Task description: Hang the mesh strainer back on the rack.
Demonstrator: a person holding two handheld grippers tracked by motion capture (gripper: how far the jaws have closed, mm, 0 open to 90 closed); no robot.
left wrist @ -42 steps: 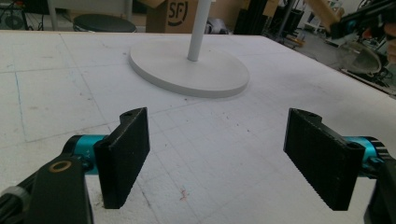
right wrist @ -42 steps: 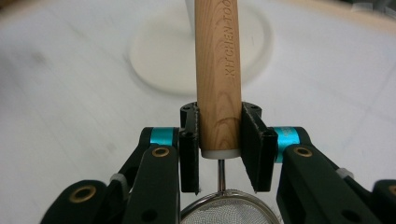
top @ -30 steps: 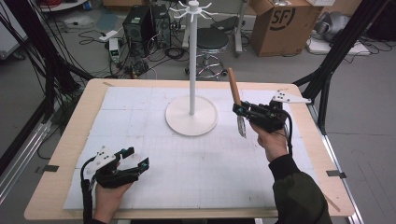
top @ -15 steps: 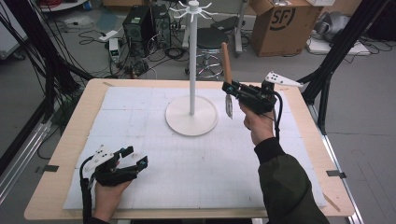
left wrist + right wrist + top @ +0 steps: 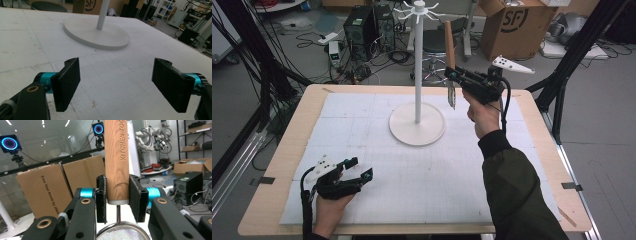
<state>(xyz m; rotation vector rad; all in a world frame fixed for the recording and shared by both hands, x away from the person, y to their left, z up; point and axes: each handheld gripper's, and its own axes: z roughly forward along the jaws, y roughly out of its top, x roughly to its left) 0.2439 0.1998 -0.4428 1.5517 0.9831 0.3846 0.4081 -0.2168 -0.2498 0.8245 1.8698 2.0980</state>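
Starting at the right gripper (image 5: 453, 75), we find its jaws clamped on the wooden handle (image 5: 116, 157) of a kitchen strainer (image 5: 450, 65), with both black pads pressed flat against the wood just above the metal collar. In the right gripper view the handle rises upright between the pads and bears the lettering "KITCHEN TOO", while the thin metal shank runs down to the round mesh bowl (image 5: 124, 232) at the bottom edge of that view. In the high view we see the strainer held in the air above the far right part of the table (image 5: 277, 170), handle up and mesh end hanging down, just to the right of the pole of the white hanging stand (image 5: 418, 65) and not touching it. The stand's round base (image 5: 96, 31) sits on the white mat (image 5: 412, 170) near the table's middle. We note the left gripper (image 5: 357, 170) resting low on the mat at the near left corner, well apart from the stand; in the left gripper view its jaws stand wide apart with nothing between them, only bare mat showing in the gap.
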